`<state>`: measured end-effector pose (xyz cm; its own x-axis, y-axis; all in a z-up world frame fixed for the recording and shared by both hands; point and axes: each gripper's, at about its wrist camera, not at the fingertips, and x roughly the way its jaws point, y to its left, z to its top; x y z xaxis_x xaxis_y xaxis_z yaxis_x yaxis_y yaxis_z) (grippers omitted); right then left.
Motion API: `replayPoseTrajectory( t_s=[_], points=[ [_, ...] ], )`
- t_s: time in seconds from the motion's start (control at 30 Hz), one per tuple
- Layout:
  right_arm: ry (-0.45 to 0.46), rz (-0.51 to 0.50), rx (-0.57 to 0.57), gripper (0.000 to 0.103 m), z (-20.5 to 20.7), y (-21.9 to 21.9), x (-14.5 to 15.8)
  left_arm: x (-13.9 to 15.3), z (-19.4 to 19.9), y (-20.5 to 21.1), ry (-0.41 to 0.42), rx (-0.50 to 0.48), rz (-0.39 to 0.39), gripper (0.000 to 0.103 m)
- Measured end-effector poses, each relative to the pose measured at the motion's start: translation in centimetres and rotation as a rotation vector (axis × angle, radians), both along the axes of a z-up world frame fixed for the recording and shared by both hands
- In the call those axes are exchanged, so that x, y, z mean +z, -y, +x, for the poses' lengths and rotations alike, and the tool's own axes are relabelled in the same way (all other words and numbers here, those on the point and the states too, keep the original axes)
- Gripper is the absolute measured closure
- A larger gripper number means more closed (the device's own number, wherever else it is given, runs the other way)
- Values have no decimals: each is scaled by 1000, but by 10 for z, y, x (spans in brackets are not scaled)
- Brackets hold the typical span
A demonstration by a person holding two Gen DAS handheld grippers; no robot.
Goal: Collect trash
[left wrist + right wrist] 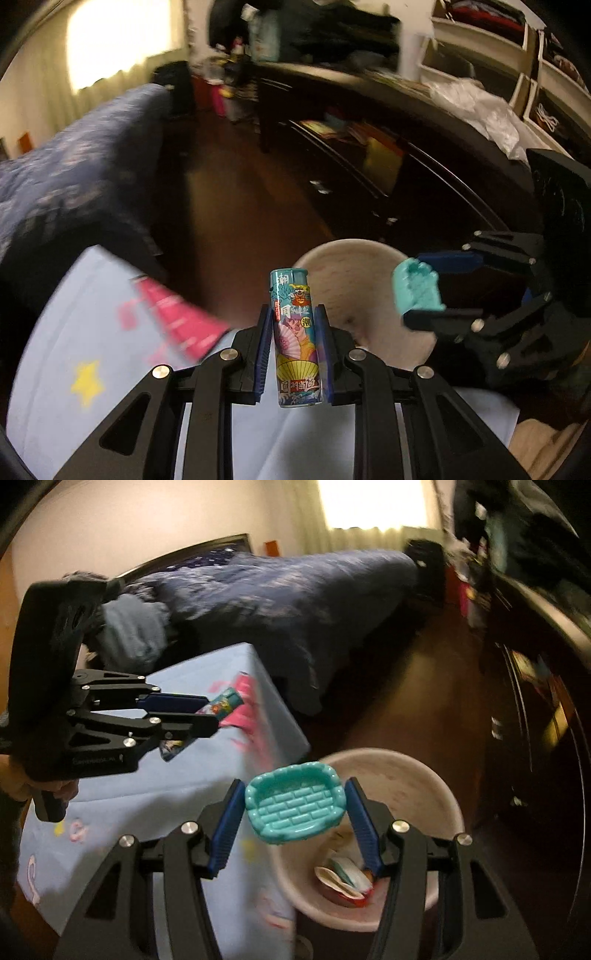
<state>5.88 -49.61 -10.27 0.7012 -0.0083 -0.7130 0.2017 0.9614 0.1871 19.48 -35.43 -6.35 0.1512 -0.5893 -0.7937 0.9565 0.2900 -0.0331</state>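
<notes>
Left wrist view: the left gripper [294, 350] is clamped on a printed lighter [297, 338] — upright above the blue tablecloth [74, 332]. Right wrist view: the right gripper [295, 821] squeezes a teal soap dish [295, 806] over the pink bin's [436, 786] rim — wrappers [343, 880] lie inside.

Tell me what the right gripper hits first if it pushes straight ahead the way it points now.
Probably the pink bin: the right gripper, shut on the teal tray, points over its rim. Depth is unclear, so it may pass above the bin to the floor.
</notes>
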Motion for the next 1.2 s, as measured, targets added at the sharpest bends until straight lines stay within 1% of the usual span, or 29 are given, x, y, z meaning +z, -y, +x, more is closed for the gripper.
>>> replayPoseTrajectory(
  t_s=[0.07, 0.2, 0.33, 0.43, 0.47, 0.5, 0.53, 0.57, 0.6, 0.63, 0.77, 0.87, 0.93, 1.0, 1.07, 1.1, 1.17, 1.2],
  points=[
    [-18, 8, -23, 47, -3, 13, -11, -11, -4, 24, -18, -35, 26, 80],
    [-38, 44, -46, 47, -6, 30, -31, -27, -11, 51, -53, -74, 55, 80],
    [-43, 69, -67, 45, -3, 39, -43, -37, -15, 65, -78, -96, 78, 80],
    [-33, 81, -86, 38, -6, 46, -45, -40, -15, 69, -78, -97, 82, 79],
    [-30, 81, -91, 38, -5, 48, -44, -40, -14, 70, -83, -91, 77, 79],
    [-28, 82, -94, 37, -6, 48, -43, -39, -14, 70, -84, -91, 71, 77],
    [-26, 85, -94, 37, -7, 50, -43, -38, -14, 69, -83, -93, 63, 60],
    [-24, 87, -96, 36, -8, 51, -43, -37, -15, 70, -76, -92, 55, 48],
    [-24, 87, -98, 36, -9, 52, -43, -35, -15, 70, -73, -93, 51, 24],
    [-23, 88, -99, 36, -11, 52, -42, -33, -15, 69, -76, -99, 46, 17],
    [-7, 96, -108, 36, -20, 52, -36, -29, -17, 69, -64, -94, 38, 17],
    [17, 96, -112, 35, -30, 50, -26, -21, -13, 59, -66, -64, 12, 14],
    [40, 93, -106, 32, -35, 46, -16, -13, -10, 50, -60, -39, -6, 13],
    [63, 81, -87, 31, -38, 38, -4, 1, -6, 30, -38, 4, -39, 13],
    [97, 66, -56, 29, -39, 24, 11, 15, -2, 5, -4, 59, -64, 8],
    [113, 63, -35, 28, -39, 15, 18, 24, -1, -15, 30, 105, -77, 4],
    [146, 51, 24, 25, -36, -8, 33, 35, 0, -46, 93, 185, -76, 4],
    [162, 44, 63, 24, -33, -23, 41, 39, -1, -67, 137, 232, -64, 4]
  ],
)
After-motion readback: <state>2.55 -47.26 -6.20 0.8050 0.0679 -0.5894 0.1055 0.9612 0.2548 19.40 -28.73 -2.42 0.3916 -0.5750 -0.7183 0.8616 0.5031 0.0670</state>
